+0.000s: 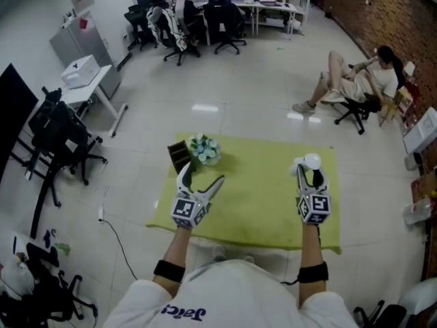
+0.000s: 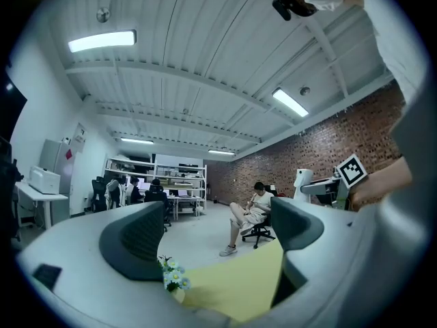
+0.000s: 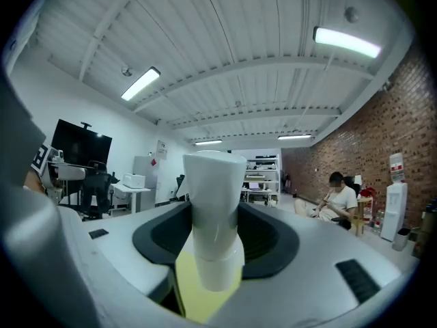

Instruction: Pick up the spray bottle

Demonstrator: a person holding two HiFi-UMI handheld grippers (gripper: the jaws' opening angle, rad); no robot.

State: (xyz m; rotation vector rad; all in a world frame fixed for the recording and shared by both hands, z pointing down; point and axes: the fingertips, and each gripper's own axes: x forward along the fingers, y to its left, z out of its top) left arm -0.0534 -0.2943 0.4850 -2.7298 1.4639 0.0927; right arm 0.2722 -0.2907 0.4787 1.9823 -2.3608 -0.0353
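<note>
White plastic, smooth and rigid: the spray bottle [image 1: 308, 162] is clamped in the right tongs [image 1: 311, 178], right of centre in the head view, over the yellow-green surface [image 1: 259, 203] and apparently clear of it. The pads pinch its narrow upper part below the flared head, a sensible hold, since the flare should stop it sliding down. It looks light but slick; whether liquid is inside cannot be seen. The left tongs [image 1: 203, 178] gape wide, empty, near the flowers [image 1: 205, 149].

Spray bottle [image 3: 215, 217] — smooth white plastic, tablecloth [image 1: 259, 197] — matt, floor [image 1: 239, 115] glossy
</note>
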